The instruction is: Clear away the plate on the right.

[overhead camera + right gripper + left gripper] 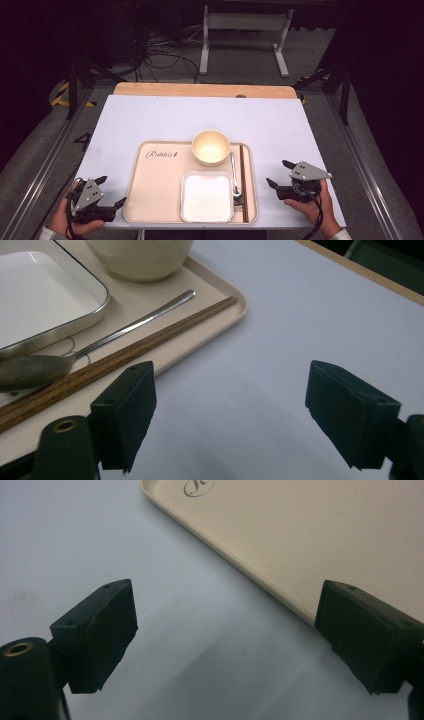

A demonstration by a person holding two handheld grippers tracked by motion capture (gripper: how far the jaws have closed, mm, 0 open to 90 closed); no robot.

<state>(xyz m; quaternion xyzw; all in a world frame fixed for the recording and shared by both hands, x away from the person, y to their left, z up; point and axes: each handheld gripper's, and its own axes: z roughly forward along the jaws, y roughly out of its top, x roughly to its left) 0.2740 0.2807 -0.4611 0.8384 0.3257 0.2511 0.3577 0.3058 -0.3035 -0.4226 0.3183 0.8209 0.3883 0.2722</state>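
Our right gripper [278, 174] has its jaws wide apart with nothing in them, just beside the tray [150, 200]. The chopsticks [243, 180] lie along the tray's right edge. We think picking them up comes next, so we must move closer.

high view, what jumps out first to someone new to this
A beige tray sits at the near middle of the white table, carrying a round bowl, a square white dish, a spoon and chopsticks. An open claw waits on each side: left claw, right claw.
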